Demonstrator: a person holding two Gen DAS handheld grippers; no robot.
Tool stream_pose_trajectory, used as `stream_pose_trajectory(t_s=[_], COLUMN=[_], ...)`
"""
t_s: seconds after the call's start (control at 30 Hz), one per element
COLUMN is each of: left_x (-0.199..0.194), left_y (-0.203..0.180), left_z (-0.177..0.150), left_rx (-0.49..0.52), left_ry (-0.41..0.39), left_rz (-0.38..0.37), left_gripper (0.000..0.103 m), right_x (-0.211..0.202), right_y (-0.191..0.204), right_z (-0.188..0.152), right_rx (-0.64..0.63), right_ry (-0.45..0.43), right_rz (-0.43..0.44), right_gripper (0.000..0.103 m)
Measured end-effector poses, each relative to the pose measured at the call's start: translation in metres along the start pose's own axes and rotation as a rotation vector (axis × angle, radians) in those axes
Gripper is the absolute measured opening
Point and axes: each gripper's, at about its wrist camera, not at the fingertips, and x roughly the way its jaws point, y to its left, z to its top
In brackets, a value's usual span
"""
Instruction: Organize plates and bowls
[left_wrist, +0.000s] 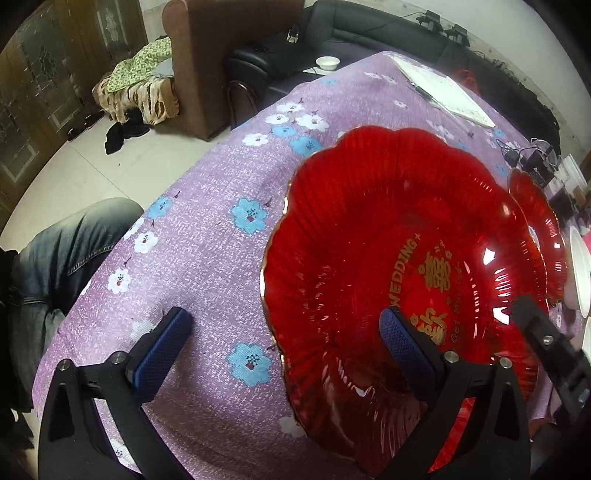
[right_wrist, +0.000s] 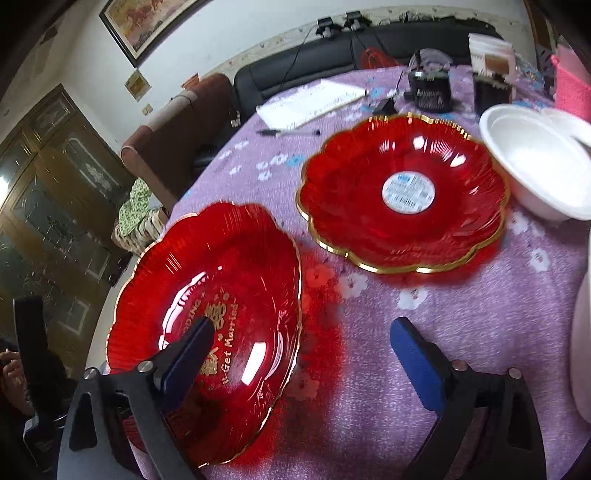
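A red scalloped plate (left_wrist: 369, 229) with gold wedding lettering lies on the purple flowered tablecloth (left_wrist: 207, 221). My left gripper (left_wrist: 286, 315) is open and straddles its left rim, one finger over the cloth and the other above the plate's inside. My right gripper (right_wrist: 303, 326) is open too and straddles the right rim of the same plate (right_wrist: 221, 266), its left finger over the lettering. Neither pair of pads presses on the plate. Behind it sits a stack of red gold-rimmed plates (right_wrist: 406, 192) with a round sticker in the middle, and a white bowl (right_wrist: 535, 166) beside that.
A white paper pad (right_wrist: 314, 101) and a pen (right_wrist: 288, 132) lie at the far side of the table. Black devices (right_wrist: 430, 90) and a pink item (right_wrist: 570, 85) crowd the back right. A person's knee in jeans (left_wrist: 70, 251) is at the table's left edge.
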Motion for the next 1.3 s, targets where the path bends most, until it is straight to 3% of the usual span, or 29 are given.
stream_pose_trajectory(t_s=[0.07, 0.1, 0.17, 0.23, 0.27, 0.3, 0.33, 0.4, 0.57, 0.77, 1.13, 1.2, 1.3], left_x=[-0.002, -0.003, -0.005, -0.008, -0.009, -0.010, -0.010, -0.010, -0.012, -0.033, -0.076, -0.068, -0.054], left_y=[0.000, 0.000, 0.000, 0.001, 0.001, 0.001, -0.001, -0.002, 0.006, 0.016, 0.073, 0.074, 0.075], left_z=[0.000, 0.000, 0.000, 0.000, 0.000, 0.000, 0.000, 0.000, -0.001, -0.021, -0.072, -0.071, -0.076], left_rx=[0.002, 0.003, 0.008, 0.008, 0.007, 0.006, 0.004, 0.005, -0.011, 0.016, 0.024, 0.020, 0.010], left_ry=[-0.009, -0.019, -0.033, -0.051, -0.053, -0.054, -0.055, -0.062, -0.056, -0.051, -0.095, -0.077, -0.004], left_rz=[0.005, 0.010, 0.013, -0.001, -0.013, -0.031, -0.060, -0.061, -0.111, -0.093, -0.012, -0.006, -0.006], left_gripper=[0.093, 0.084, 0.072, 0.050, 0.044, 0.031, 0.022, 0.022, 0.018, 0.017, 0.017, 0.018, 0.028], right_x=[0.002, 0.003, 0.003, 0.003, 0.004, 0.006, 0.007, 0.006, 0.006, -0.008, -0.045, -0.040, -0.031], right_y=[0.001, 0.002, 0.002, 0.002, 0.002, 0.000, -0.001, 0.001, 0.002, 0.006, 0.048, 0.054, 0.054], right_z=[-0.001, 0.000, -0.001, -0.001, -0.001, -0.001, -0.001, -0.001, -0.001, -0.010, -0.080, -0.088, -0.098], right_rx=[-0.007, -0.009, -0.007, -0.010, -0.012, -0.003, 0.015, 0.006, 0.009, -0.006, -0.095, -0.104, -0.115], right_ry=[-0.006, -0.006, -0.019, -0.028, -0.025, -0.012, -0.004, -0.005, -0.011, 0.005, 0.048, 0.051, 0.078], right_rz=[-0.007, -0.011, -0.016, -0.036, -0.038, 0.005, 0.037, 0.050, 0.047, 0.050, 0.131, 0.133, 0.141], right_gripper=[0.094, 0.091, 0.076, 0.037, 0.027, 0.018, 0.014, 0.008, 0.008, 0.008, 0.009, 0.013, 0.016])
